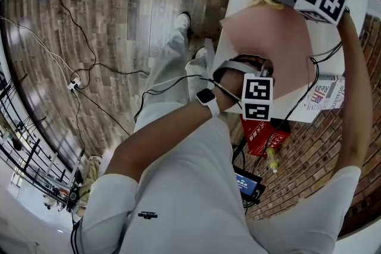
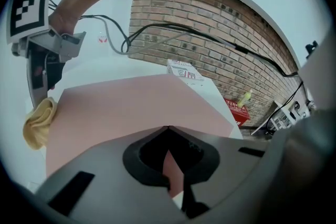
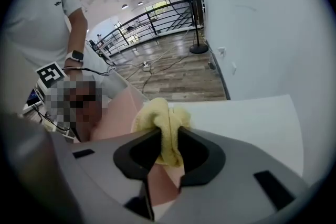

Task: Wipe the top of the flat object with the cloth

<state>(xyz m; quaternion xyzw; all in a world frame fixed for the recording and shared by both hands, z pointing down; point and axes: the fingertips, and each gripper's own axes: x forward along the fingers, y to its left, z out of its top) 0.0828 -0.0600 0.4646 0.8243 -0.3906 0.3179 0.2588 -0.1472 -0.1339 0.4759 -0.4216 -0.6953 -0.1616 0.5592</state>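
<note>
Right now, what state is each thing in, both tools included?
Pink flat sheet: lying flat on the white table, near edge pinched.
Yellow cloth: bunched, clamped, by the sheet's far edge.
Left tool: shut on the sheet's near edge.
Right tool: shut on the cloth.

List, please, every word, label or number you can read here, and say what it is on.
"Real": on the white printed box beside the pink flat sheet; its remaining print is too small.
Red packet: white print, blurred.
Dark logo on the white shirt: too small.
</note>
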